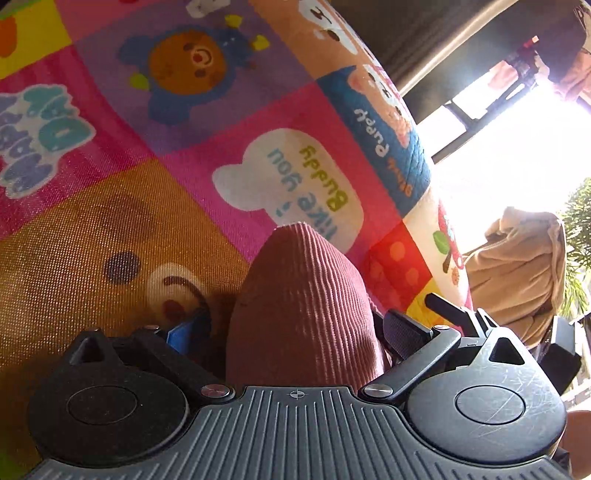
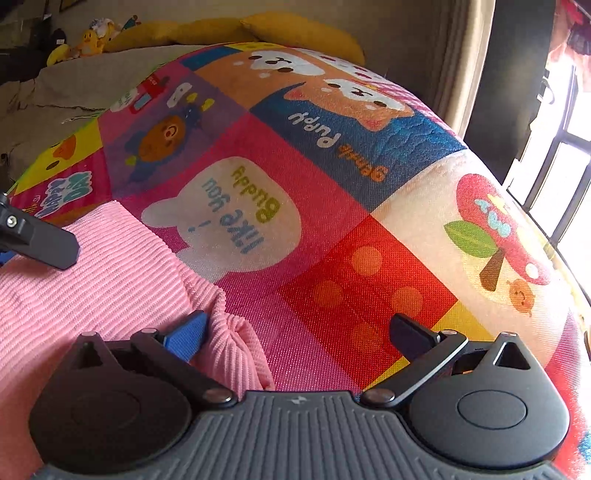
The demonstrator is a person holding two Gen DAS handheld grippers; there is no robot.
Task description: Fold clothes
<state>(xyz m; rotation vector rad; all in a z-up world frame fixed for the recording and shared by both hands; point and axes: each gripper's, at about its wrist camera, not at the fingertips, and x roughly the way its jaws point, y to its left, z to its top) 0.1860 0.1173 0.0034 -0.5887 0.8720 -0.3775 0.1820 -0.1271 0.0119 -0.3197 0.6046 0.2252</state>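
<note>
The left gripper (image 1: 295,328) fingers pinch the pink ribbed cloth (image 1: 299,306); the right gripper (image 2: 299,332) fingers stand wide apart, holding nothing, over the colourful mat (image 2: 332,240).

mat (image 2: 332,258) reading "like you Buddy!", "Puppy"

one pink garment (image 2: 92,280), two yellow cushions (image 2: 295,33)

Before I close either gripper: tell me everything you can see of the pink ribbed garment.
The pink ribbed garment is soft, finely corded knit fabric lying on the cartoon-print mat. In the right wrist view it spreads flat at the left, with a bunched fold beside the blue pad of the open right gripper. In the left wrist view a raised hump of it stands between the fingers of the left gripper.
</note>
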